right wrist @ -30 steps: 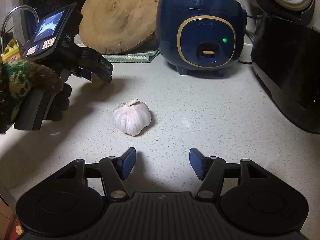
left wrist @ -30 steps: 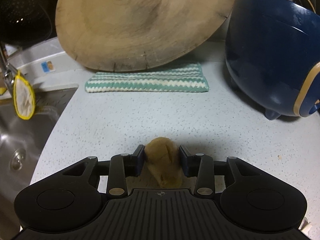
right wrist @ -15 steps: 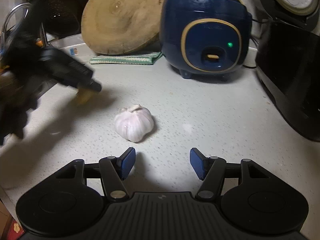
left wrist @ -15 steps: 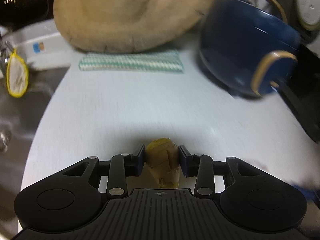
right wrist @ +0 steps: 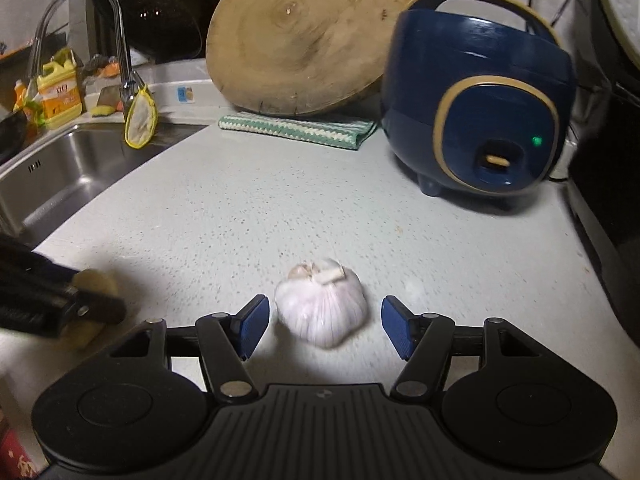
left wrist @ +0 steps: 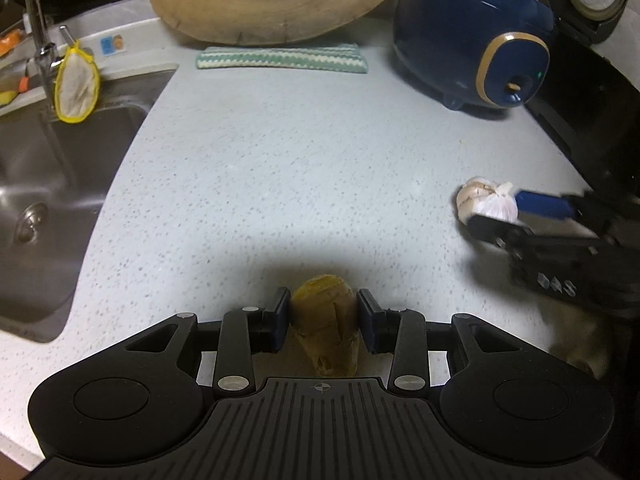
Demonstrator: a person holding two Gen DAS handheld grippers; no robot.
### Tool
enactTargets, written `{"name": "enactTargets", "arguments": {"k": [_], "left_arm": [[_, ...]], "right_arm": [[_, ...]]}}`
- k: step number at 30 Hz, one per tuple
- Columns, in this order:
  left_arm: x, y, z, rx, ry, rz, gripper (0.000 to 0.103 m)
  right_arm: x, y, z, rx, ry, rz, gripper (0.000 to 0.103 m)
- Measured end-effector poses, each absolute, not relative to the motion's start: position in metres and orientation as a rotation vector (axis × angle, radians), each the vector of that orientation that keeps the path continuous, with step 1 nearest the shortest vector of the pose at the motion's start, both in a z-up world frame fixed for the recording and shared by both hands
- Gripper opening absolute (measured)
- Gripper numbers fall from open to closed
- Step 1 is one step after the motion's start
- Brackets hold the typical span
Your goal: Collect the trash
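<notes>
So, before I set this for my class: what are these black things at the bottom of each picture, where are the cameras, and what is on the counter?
Each black shape is a hand-held gripper that a person carries; a camera on it looks forward along its two fingers. The left hand-held gripper is shut on a brownish scrap. The right hand-held gripper is open, with a garlic bulb lying between its fingers, not pinched. On the counter behind stand a blue cooker, a wooden board and a striped cloth. A sink lies to the left.

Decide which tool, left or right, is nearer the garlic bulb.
Right. The right tool has its open fingers either side of the garlic bulb; the left tool, clamping a yellowish scrap, is off to the side.
</notes>
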State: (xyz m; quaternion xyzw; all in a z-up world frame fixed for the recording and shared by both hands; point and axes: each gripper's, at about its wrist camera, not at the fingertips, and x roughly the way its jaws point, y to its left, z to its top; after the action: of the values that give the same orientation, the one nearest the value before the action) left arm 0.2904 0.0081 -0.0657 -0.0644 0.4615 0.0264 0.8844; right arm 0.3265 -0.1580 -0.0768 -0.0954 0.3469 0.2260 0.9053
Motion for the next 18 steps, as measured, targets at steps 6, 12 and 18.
{"name": "enactTargets", "arguments": {"k": [6, 12, 18], "left_arm": [[0.285, 0.008, -0.069, -0.155, 0.930, 0.074, 0.041], [0.279, 0.003, -0.072, -0.121, 0.891, 0.056, 0.040], [0.271, 0.004, -0.072, -0.138, 0.882, 0.024, 0.040]], "right_arm": [[0.340, -0.148, -0.082, -0.179, 0.763, 0.481, 0.063], [0.337, -0.149, -0.087, -0.170, 0.753, 0.459, 0.055], [0.332, -0.156, -0.085, -0.145, 0.745, 0.470, 0.055]]}}
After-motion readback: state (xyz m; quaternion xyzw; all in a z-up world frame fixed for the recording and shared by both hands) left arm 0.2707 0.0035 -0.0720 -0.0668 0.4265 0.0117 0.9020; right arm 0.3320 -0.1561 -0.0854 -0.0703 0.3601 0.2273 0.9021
